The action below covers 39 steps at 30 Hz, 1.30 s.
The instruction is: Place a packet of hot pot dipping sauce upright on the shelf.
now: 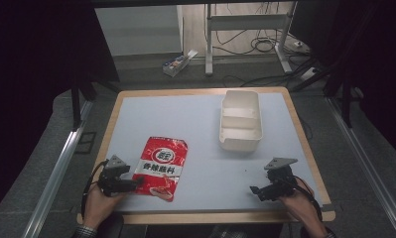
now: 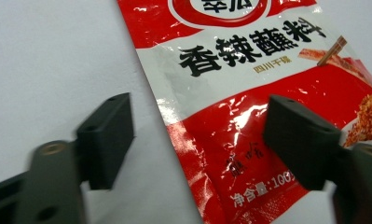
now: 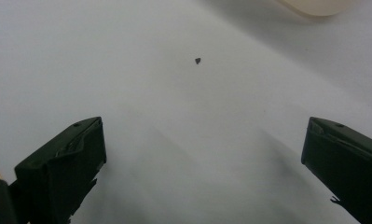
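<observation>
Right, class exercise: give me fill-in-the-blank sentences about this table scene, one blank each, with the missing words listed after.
1. The sachet near the left gripper is mostly ____ and white.
2. The cream tray has ____ compartments.
3. The left gripper's jaws are ____, one over the sachet and one over the bare table.
4. The right gripper holds ____.

Missing words: red; three; open; nothing

Packet (image 1: 162, 167) on table (image 1: 195, 119) front left, divided container (image 1: 240, 120) behind to its right, perhaps 3 compartments
</observation>
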Motion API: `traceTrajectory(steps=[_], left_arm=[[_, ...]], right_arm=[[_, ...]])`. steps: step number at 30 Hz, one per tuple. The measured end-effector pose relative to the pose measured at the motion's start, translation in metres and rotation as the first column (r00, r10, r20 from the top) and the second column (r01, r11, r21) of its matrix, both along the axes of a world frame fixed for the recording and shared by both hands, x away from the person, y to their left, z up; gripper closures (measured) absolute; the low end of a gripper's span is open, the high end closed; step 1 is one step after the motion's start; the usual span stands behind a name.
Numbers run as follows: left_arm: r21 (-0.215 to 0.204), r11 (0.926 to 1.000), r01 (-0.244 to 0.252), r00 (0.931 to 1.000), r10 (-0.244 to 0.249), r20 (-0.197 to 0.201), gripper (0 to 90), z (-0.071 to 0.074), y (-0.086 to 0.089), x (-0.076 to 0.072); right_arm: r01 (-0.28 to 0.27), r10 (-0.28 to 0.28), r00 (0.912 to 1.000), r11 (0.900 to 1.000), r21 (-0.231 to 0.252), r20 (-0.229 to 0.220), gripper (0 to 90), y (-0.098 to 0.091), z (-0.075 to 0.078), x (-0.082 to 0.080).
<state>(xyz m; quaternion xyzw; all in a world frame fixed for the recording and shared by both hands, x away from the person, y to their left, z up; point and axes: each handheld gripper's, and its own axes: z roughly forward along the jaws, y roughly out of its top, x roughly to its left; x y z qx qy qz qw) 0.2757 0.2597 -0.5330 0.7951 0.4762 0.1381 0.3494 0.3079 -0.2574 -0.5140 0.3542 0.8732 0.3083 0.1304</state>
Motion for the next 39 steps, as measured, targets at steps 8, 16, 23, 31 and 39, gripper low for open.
traceTrajectory(steps=[8,16,23,31,39], left_arm=[[-0.014,0.9997,-0.018,0.9995,0.017,-0.025,54.6,0.001,0.002,0.013],[-0.028,0.9992,-0.027,0.9987,0.026,-0.044,84.8,0.000,0.006,0.030],[-0.033,0.9972,-0.068,0.9954,0.065,-0.069,89.9,-0.005,0.012,0.055],[-0.048,0.9955,-0.082,0.9936,0.078,-0.082,89.9,-0.009,0.013,0.077],[-0.084,0.9962,-0.024,0.9945,0.015,-0.104,90.0,-0.009,0.004,0.089]], right_arm=[[-0.004,0.004,1.0000,1.0000,-0.001,0.005,0.1,-0.001,0.000,0.001],[-0.013,0.013,0.9999,0.9995,-0.030,-0.002,0.9,0.002,-0.003,0.002],[-0.011,0.011,0.9999,0.9990,-0.043,0.004,1.2,0.003,-0.004,0.002],[-0.021,0.021,0.9998,0.9976,-0.065,0.002,1.6,0.004,-0.006,0.002],[-0.030,0.030,0.9995,0.9973,-0.067,-0.006,1.6,0.006,-0.008,0.003]])
